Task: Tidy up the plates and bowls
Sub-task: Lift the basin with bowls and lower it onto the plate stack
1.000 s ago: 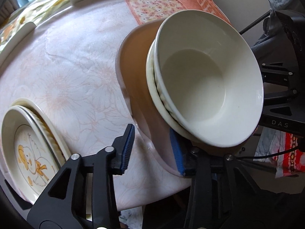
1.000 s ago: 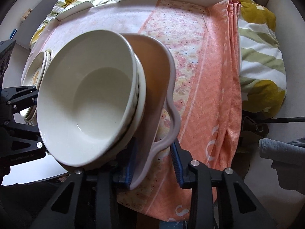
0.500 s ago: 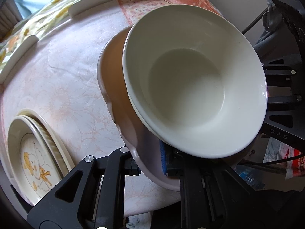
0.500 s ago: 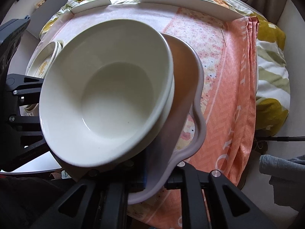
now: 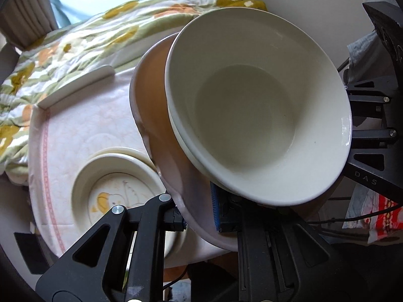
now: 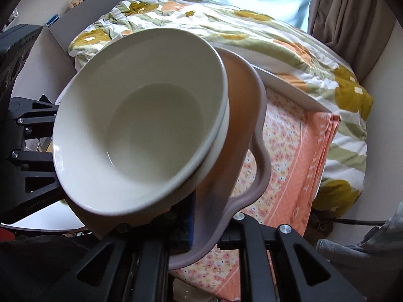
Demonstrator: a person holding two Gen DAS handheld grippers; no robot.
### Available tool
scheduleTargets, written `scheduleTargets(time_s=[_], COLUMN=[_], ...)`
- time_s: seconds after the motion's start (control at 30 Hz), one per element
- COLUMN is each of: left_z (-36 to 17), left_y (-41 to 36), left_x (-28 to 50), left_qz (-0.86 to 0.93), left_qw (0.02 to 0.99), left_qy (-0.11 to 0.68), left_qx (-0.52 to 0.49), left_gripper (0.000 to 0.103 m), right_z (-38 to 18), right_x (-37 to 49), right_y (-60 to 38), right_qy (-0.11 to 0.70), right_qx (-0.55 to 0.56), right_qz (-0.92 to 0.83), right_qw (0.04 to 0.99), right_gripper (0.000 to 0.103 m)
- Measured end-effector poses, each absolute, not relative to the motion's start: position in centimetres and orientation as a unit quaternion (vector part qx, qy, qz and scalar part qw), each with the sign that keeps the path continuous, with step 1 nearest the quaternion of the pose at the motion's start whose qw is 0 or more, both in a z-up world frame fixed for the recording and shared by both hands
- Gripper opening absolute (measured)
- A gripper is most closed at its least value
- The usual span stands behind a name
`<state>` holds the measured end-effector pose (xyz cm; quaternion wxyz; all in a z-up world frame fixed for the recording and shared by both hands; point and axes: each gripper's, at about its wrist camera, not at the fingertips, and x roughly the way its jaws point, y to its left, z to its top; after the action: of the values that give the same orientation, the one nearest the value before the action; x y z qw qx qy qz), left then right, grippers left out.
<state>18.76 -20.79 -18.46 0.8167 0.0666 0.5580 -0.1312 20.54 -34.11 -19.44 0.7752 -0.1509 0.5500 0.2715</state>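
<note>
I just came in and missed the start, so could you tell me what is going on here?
A person is tidying dishes with two handheld grippers. The left gripper and right gripper are each clamped on opposite edges of a brownish tray carrying stacked white bowls, held tilted above the table. A cartoon plate sits below.
</note>
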Motion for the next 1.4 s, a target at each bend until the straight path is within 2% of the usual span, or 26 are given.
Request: scheduleTargets(time_s=[0.27, 0.6, 0.93, 1.4], left_z=[-16.6, -21.2, -26.1, -27.6], left_y=[-12.1, -4.1, -2.6, -3.2], left_x=[17.5, 16.7, 16.0, 16.3], left_qz=[-0.117, -0.131, -0.166, -0.165], left_qw=[0.826, 0.802, 0.774, 0.771], left_qy=[0.546, 0.578, 0.61, 0.611], left_qx=[0.071, 0.073, 0.047, 0.072], left_gripper=[0.012, 0.012, 0.012, 0.012], right_z=[-17.6, -20.8, -24.9, -26.0], right_x=[20.6, 18.1, 16.8, 16.5], right_y=[-26.9, -19.1, -17.0, -17.1], right_qy=[0.531, 0.56, 0.595, 0.6], right_qx=[-0.148, -0.128, -0.09, -0.067], right_qz=[0.282, 0.279, 0.238, 0.207], right_qw=[0.785, 0.77, 0.762, 0.77], right_gripper=[0.011, 0.011, 0.011, 0.011])
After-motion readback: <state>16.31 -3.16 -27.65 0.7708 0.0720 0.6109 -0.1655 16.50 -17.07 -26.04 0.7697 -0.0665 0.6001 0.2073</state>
